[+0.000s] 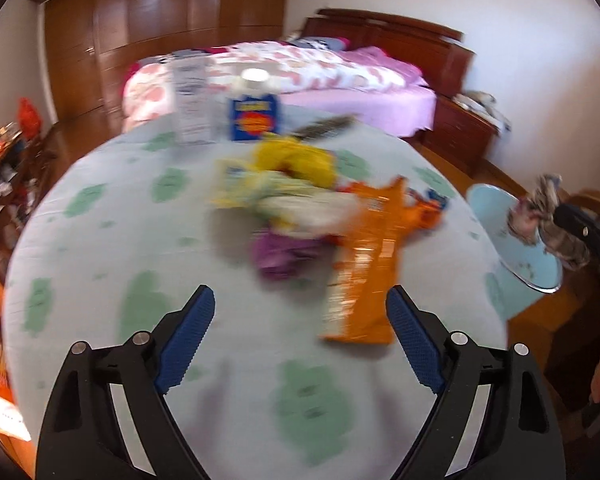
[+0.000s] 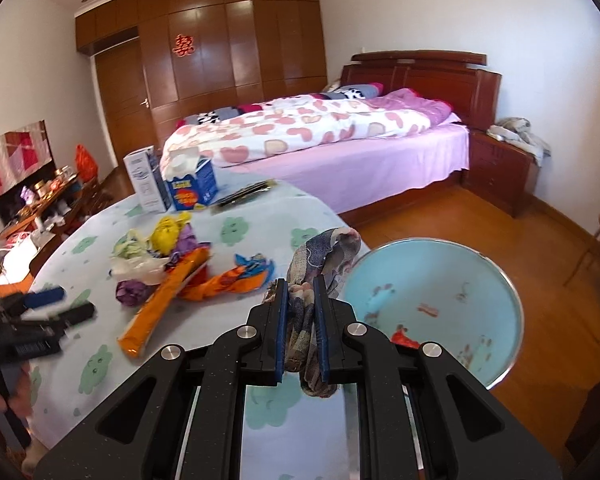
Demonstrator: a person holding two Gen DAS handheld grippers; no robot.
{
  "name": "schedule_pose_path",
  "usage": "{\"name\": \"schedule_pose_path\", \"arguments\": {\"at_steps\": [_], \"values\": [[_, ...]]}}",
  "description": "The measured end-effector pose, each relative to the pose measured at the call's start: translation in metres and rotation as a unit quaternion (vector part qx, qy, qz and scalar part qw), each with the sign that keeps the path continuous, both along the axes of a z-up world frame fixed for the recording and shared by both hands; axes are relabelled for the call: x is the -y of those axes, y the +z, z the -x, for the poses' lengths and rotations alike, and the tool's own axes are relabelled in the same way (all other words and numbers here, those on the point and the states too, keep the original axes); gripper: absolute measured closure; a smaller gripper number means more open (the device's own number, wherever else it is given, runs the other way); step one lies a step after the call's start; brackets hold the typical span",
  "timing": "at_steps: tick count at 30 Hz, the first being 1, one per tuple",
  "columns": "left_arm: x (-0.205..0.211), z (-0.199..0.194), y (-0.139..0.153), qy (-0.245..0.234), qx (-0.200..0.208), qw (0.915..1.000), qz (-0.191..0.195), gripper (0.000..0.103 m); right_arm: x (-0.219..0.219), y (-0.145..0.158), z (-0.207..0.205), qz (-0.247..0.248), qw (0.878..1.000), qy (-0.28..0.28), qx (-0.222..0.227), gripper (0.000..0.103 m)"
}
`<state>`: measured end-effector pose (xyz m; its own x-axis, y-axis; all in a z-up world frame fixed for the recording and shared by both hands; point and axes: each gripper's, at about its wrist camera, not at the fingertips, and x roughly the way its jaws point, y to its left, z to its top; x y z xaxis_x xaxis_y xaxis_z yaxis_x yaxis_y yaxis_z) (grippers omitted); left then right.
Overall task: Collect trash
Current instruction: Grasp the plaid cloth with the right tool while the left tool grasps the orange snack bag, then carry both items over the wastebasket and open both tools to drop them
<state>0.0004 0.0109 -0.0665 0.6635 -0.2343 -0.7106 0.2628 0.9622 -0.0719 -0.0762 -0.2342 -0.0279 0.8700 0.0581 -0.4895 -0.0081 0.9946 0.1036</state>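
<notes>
Bedroom: round table [image 2: 236, 208] under a pale cloth with green blobs, wood floor, bed [image 2: 340, 136] behind, brown wardrobe [image 2: 228, 40] on the far wall. Light blue bin [image 2: 476, 280] just off the table's right edge, a few scraps inside. Trash pile [image 2: 160, 256] mid-table: yellow, purple and white crumpled wrappers, blue-orange wrapper [image 2: 240, 274] beside. Orange wrapper [image 2: 168, 292] long and flat, long axis running from pile toward near edge, lower end nearest left gripper [image 1: 300, 312]. Left gripper wide open over the cloth, nothing between fingers, orange wrapper just by the right finger; left view blurred. Right gripper [image 2: 301, 288] clamped tight on rag [image 2: 324, 256], near bin rim. Two cartons [image 2: 172, 184] and a dark flat packet [image 2: 246, 194] at the far edge.
</notes>
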Motion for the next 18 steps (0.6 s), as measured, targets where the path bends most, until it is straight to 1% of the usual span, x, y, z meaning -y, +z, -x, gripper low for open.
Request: {"name": "schedule_pose_path", "arguments": {"at_steps": [3,5,7,8,9,10,11,12,13,14,18], "values": [[0.026,-0.007,-0.011,-0.014,-0.010,0.9998,-0.013,0.018,0.010,0.001,0.003,-0.005,1.000,-0.001,0.006,0.090],[0.037,-0.015,-0.018,-0.008,-0.014,0.9996,-0.024,0.022,0.013,0.002,0.007,-0.006,1.000,0.000,0.010,0.090],[0.041,-0.023,-0.023,0.002,-0.024,0.9993,-0.031,0.035,0.014,0.005,0.009,-0.008,1.000,0.000,0.014,0.090],[0.039,-0.026,-0.024,0.006,-0.032,0.9992,-0.024,0.040,0.014,0.006,0.010,-0.009,1.000,0.002,0.015,0.090],[0.037,-0.027,-0.026,0.006,-0.039,0.9991,-0.015,0.050,0.014,0.006,0.010,-0.008,1.000,0.002,0.016,0.090],[0.035,-0.027,-0.025,0.005,-0.042,0.9991,-0.010,0.057,0.013,0.007,0.010,-0.007,1.000,0.001,0.017,0.090],[0.034,-0.025,-0.025,0.006,-0.041,0.9991,-0.009,0.058,0.013,0.007,0.010,-0.005,1.000,0.000,0.017,0.090],[0.031,-0.022,-0.023,0.007,-0.035,0.9993,-0.009,0.063,0.012,0.007,0.009,-0.003,1.000,-0.002,0.018,0.090],[0.029,-0.021,-0.021,0.006,-0.031,0.9995,-0.008,0.073,0.012,0.007,0.009,0.000,1.000,-0.004,0.019,0.090],[0.028,-0.018,-0.018,0.001,-0.027,0.9996,-0.009,0.077,0.013,0.006,0.009,0.003,1.000,-0.006,0.019,0.090],[0.019,-0.001,-0.003,-0.018,-0.008,0.9997,-0.014,0.079,0.014,0.006,0.012,0.015,1.000,-0.014,0.023,0.090]]}}
